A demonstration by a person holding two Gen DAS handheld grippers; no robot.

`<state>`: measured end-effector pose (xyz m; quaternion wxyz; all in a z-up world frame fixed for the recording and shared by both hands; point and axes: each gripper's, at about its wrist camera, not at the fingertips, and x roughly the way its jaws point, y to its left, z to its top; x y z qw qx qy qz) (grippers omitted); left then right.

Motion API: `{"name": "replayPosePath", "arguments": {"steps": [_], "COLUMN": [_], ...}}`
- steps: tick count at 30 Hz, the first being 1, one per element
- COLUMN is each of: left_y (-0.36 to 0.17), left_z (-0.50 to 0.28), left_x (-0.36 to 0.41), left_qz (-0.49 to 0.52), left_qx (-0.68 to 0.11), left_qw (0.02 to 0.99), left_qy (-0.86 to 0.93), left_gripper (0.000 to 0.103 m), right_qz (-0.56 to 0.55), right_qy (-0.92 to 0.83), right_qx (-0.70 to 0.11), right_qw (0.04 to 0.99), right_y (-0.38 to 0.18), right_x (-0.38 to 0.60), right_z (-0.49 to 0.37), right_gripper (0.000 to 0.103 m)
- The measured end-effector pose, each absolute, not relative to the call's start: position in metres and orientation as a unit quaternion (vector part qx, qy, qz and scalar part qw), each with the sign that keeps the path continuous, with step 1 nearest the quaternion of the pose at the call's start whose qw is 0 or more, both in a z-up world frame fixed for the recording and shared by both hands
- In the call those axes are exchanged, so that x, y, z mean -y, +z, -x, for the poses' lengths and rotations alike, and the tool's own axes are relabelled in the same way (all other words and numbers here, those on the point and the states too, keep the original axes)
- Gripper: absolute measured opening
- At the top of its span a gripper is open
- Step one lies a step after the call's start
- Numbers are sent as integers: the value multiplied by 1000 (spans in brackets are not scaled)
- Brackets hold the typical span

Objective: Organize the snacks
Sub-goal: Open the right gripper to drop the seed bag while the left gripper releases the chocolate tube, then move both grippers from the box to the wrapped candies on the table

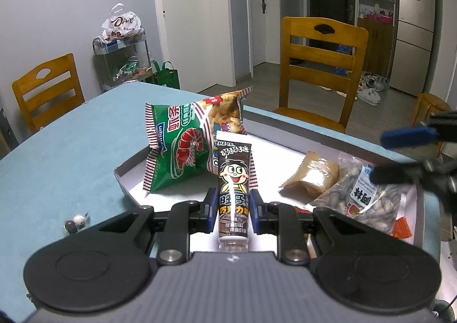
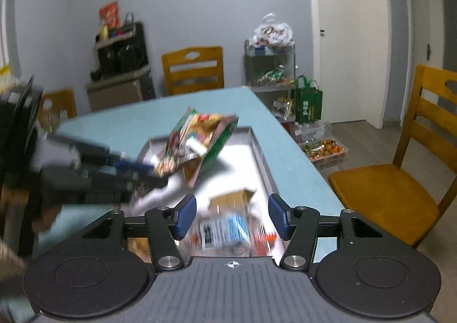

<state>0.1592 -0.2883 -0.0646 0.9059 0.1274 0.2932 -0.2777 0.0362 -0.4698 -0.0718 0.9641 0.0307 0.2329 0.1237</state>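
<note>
- Left gripper (image 1: 233, 210) pinches the chocolate tube (image 1: 234, 189) upright above the tray (image 1: 125, 177); keep squeeze gentle, lower just ahead beside the shrimp-chip bag (image 1: 182, 151)
- Right gripper (image 2: 232, 216) spread, empty, over blurred packets

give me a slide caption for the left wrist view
Left gripper holds a brown candy tube upright over the tray, with a green shrimp-chip bag behind it.
</note>
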Motion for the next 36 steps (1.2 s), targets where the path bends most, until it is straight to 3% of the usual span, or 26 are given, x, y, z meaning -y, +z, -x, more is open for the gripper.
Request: {"name": "replayPosePath", "arguments": {"steps": [7,24,26,29,33,36], "left_y": [-67,-46,-46,-45,-45,-44], "left_z": [-162,-141,-138,-132,-129,-125], "left_x": [286,234,221,206,189,177], "left_qz": [-109,-80,-79,-81,-83,-78], "left_qx": [-302,-286,-290,-293,-299,-298], "left_qw": [904,920,923,928,931,934], "left_qy": [-283,-256,-241,-215,-191,-182], "left_gripper": [20,22,31,38,43,53], "right_qz": [5,3,-8,-13,-10,0], "right_qy": [125,109,110,118,132,143], "right_qx": [-273,-254,-250,-240,-225,-215], "right_qw": [954,961,962,963,965,966], "right_y": [-86,-96,-92,-85,-74,-66], "right_x": [454,424,424,423,412,398], "right_z": [-37,-79,-79,-75,-67,-62], "right_gripper": [57,54,54,58,77,82]}}
